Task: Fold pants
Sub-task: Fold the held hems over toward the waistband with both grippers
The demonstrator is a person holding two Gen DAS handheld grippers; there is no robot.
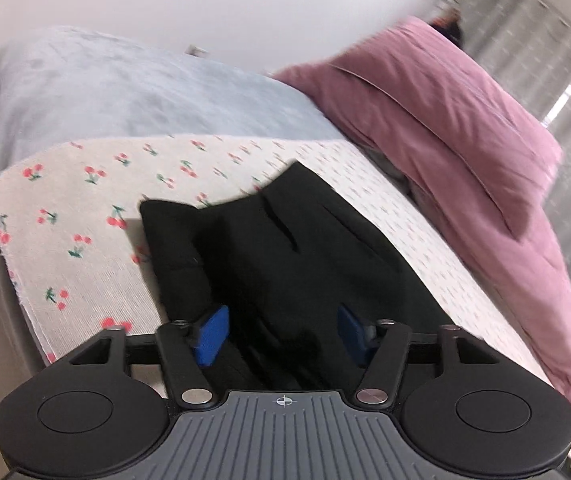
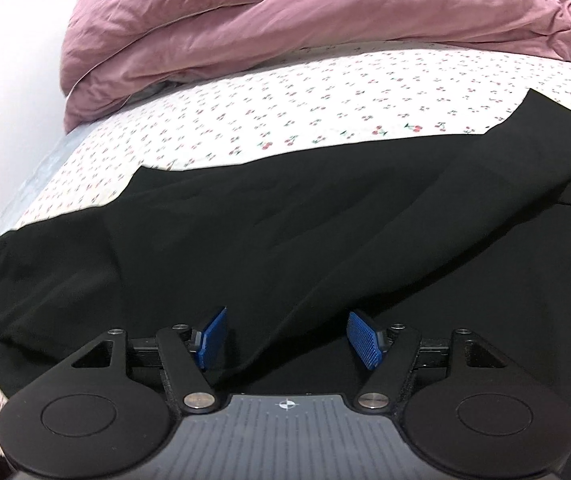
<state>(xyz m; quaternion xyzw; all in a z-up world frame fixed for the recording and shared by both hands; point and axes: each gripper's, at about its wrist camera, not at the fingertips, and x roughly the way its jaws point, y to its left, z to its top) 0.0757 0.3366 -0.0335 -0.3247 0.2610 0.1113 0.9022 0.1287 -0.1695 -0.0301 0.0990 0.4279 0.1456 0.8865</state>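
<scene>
Black pants (image 1: 277, 248) lie on a cherry-print sheet (image 1: 85, 208) on a bed. In the left wrist view the waist end with pocket slits points away from me. My left gripper (image 1: 281, 334) is open, its blue pads (image 1: 213, 334) spread over the near part of the pants. In the right wrist view the pants (image 2: 285, 232) stretch across the sheet (image 2: 285, 104), one leg laid over the other. My right gripper (image 2: 289, 338) is open, just above the fabric's near edge, with a fold of cloth between the pads (image 2: 361, 338).
A pink duvet (image 2: 285, 16) is heaped at the back of the bed; it also shows in the left wrist view (image 1: 465, 152). A pale blue blanket (image 1: 125, 92) lies beyond the sheet. A white wall and grey curtains (image 1: 557, 60) stand behind. The bed's edge (image 1: 1, 248) drops at the left.
</scene>
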